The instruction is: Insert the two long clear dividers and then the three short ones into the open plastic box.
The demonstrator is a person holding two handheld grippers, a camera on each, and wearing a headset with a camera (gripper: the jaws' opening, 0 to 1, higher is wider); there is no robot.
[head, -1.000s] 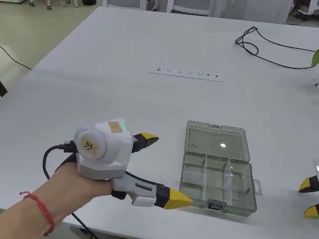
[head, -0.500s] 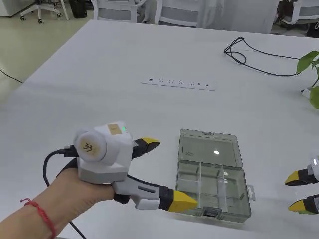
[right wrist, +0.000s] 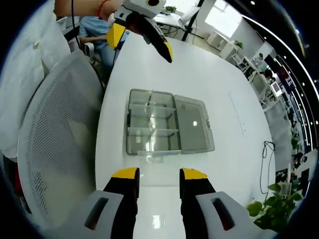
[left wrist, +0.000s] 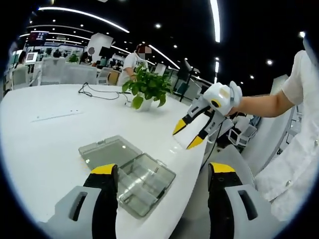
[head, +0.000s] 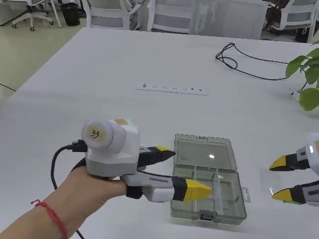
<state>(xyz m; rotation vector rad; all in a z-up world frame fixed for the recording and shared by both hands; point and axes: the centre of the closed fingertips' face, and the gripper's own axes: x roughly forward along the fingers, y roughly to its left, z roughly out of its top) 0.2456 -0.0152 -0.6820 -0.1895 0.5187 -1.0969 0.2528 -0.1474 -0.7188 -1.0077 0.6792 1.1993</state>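
Hovering beside the open box, both tools spread and empty

The left tool (head: 182, 172) is carried in a hand (head: 84, 194) low at the near left, with a red cord round the wrist. Its two yellow-tipped jaws are spread wide and point across towards the plastic box (head: 209, 199), with nothing between them. From the head view the nearer jaw tip overlaps the box's near left corner. From the right gripper view the same tool (right wrist: 141, 44) looks to be off to the side of the box, so I cannot say that it touches.

The right tool (head: 277, 179) comes in from the right edge, level and aimed back at the box. Its jaws are parted and grip nothing, and it stays apart from the box.

The box sits on the white table (head: 99, 99) near the front edge. Its lid (head: 202, 152) is folded flat away from the person. Clear dividers (head: 214, 177) stand inside the base, splitting it into compartments; how many there are I cannot tell.

Farther back lie a white power strip (head: 172, 88) and a looped black cable (head: 234, 57). A leafy plant (head: 306, 79) stands at the right.
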